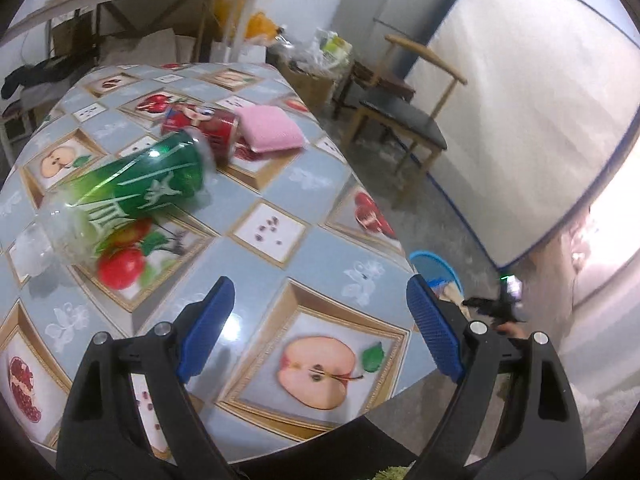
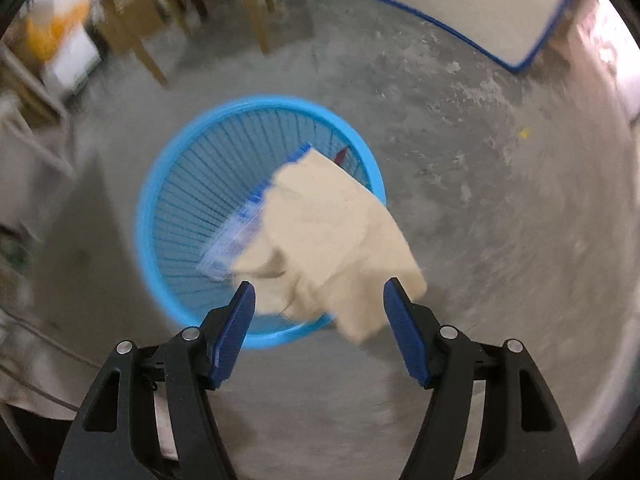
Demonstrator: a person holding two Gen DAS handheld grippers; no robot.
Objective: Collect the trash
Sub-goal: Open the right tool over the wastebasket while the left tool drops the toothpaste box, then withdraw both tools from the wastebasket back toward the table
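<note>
Right gripper (image 2: 318,300) fingers wide apart above blue basket (image 2: 160,184), beige wrapper (image 2: 332,232) loose, likely dropping in. Left gripper (image 1: 320,320) fingers wide, empty, over tabletop (image 1: 256,264).

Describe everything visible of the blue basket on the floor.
The blue basket is a round, open-topped bin of bright blue plastic, with a solid rim and thin vertical ribs forming slatted walls. It stands upright on the grey concrete floor, directly under the open right gripper. A crumpled beige wrapper with blue print, blurred, shows over its mouth and far rim. Whether they touch is unclear.
</note>
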